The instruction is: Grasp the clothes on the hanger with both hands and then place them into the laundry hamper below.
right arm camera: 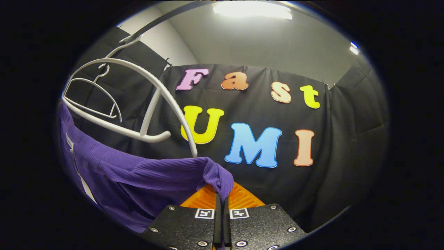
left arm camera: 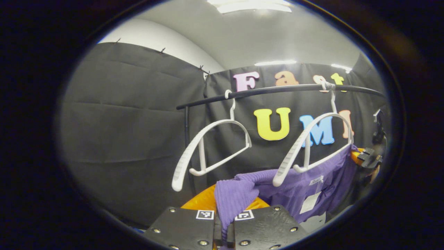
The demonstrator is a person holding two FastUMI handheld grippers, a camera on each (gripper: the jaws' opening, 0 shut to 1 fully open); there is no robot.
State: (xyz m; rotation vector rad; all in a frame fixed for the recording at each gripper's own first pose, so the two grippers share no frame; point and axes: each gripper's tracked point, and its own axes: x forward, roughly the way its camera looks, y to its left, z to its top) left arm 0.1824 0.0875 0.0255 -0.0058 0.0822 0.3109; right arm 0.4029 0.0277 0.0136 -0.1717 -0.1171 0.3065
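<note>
I am clamping the left gripper (left arm camera: 224, 222) on a fold of the purple garment (left arm camera: 305, 184), and the right gripper (right arm camera: 222, 215) is pinching its other end. The cloth is stretching between both jaws, apparently off the near white hanger (left arm camera: 314, 146), just above and beyond them. A second hanger (left arm camera: 208, 146) is dangling from the black rail (left arm camera: 277, 91). Black cloth wall (left arm camera: 131, 132) is hanging behind.

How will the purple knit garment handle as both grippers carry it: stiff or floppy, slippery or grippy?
Probably floppy: the purple knit garment sags between the two grips and hangs in folds. Its ribbed knit likely grips well, bunched between the right gripper fingers. Probably light too, though it might snag on the white hanger it drapes against.
</note>
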